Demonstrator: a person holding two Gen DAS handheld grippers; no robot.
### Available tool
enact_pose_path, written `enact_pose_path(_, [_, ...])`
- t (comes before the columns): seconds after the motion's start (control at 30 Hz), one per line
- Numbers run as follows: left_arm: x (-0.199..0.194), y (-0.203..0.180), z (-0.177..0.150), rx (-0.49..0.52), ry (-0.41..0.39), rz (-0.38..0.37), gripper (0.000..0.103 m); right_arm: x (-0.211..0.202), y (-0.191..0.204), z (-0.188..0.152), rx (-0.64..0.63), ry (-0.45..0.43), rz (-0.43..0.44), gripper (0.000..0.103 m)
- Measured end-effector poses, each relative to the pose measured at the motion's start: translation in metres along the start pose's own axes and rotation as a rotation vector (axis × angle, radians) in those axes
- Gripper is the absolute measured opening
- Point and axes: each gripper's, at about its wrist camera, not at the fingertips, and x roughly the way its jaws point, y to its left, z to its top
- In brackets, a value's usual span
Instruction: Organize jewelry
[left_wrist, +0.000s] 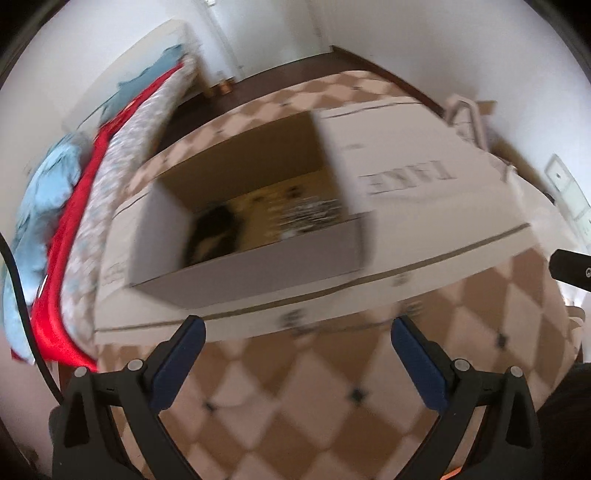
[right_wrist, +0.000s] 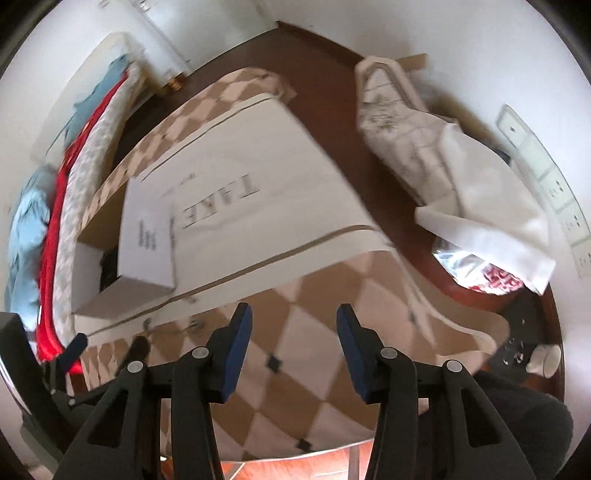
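An open cardboard box stands on a white sheet printed "TAKE" on the checkered table. Inside the box lie a dark blurred item and a card of pale jewelry; details are blurred. My left gripper is open and empty, just short of the sheet's near edge. In the right wrist view the box is at the left with its flap raised. Small jewelry pieces lie by the sheet's near edge. My right gripper is open and empty above the tablecloth.
The brown and cream checkered tablecloth covers the table. A bed with red and blue bedding runs along the left. A white cloth-covered chair and a shiny packet stand to the right. The left gripper's fingertip shows at lower left.
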Motion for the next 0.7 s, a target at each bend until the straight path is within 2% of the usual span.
enact_pose_path(0.13, [0.007, -0.03, 0.007, 0.055, -0.005, 0.005, 0.099, -0.007, -0.015, 0.007, 0.026, -0.016, 0.006, 0.05])
enact_pose_path(0.2, [0.011, -0.041, 0.008, 0.078, 0.004, -0.001, 0.093, -0.01, -0.019, 0.008, 0.035, -0.026, 0.012, 0.05])
enact_pose_path(0.3, [0.018, -0.048, 0.01, 0.095, 0.019, -0.016, 0.076, -0.012, -0.021, 0.012, 0.046, -0.04, 0.021, 0.05])
enact_pose_path(0.37, [0.021, -0.051, 0.01, 0.099, 0.03, -0.036, 0.051, -0.012, -0.022, 0.012, 0.053, -0.046, 0.026, 0.05])
enact_pose_path(0.4, [0.02, -0.051, 0.01, 0.096, 0.022, -0.05, 0.046, -0.012, -0.022, 0.012, 0.056, -0.048, 0.028, 0.05])
enact_pose_path(0.47, [0.021, -0.051, 0.011, 0.104, 0.024, -0.075, 0.017, -0.012, -0.024, 0.013, 0.06, -0.052, 0.032, 0.05])
enact_pose_path(0.5, [0.022, -0.052, 0.011, 0.108, 0.028, -0.081, 0.01, -0.012, -0.024, 0.013, 0.063, -0.053, 0.034, 0.05])
enact_pose_path(0.53, [0.022, -0.052, 0.01, 0.112, 0.03, -0.086, 0.005, -0.012, -0.025, 0.013, 0.067, -0.055, 0.038, 0.05])
enact_pose_path(0.7, [0.018, -0.044, 0.005, 0.1, 0.009, -0.097, 0.001, -0.017, -0.02, 0.014, 0.058, -0.072, 0.048, 0.05])
